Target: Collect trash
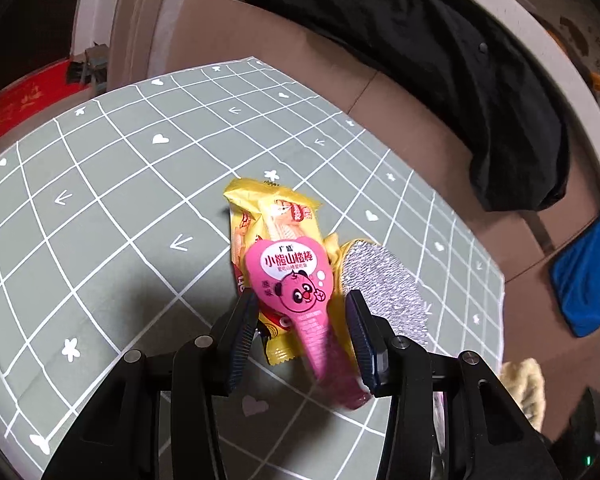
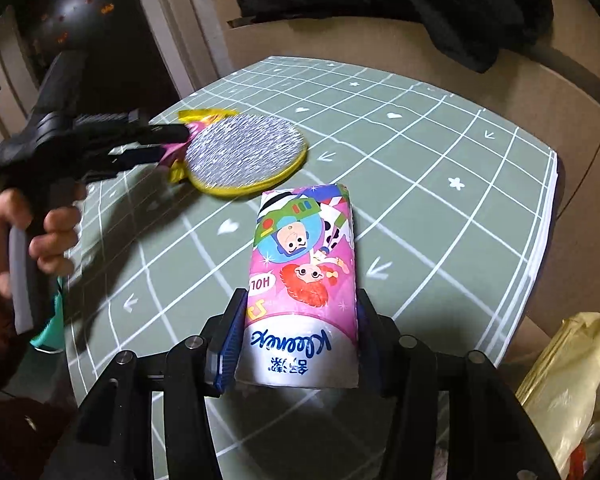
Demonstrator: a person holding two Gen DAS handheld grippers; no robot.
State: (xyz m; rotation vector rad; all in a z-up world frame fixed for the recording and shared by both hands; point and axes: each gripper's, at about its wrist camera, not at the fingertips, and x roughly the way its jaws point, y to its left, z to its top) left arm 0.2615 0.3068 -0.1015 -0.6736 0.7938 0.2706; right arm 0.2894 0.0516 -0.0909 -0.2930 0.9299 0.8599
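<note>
Both jaws clamp: right gripper (image 2: 298, 344) on one pink tissue pack (image 2: 304, 292), lengthwise ahead; left gripper (image 1: 300, 336) on one pink spoon-shaped candy wrapper (image 1: 300, 292), head forward, above one yellow wrapper (image 1: 268, 216).

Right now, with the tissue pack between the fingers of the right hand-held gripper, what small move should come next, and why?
Probably carry it a little to the right, toward the yellow plastic bag beside the table. The right hand-held gripper seems closed on the tissue pack, and that bag lies close by.
</note>
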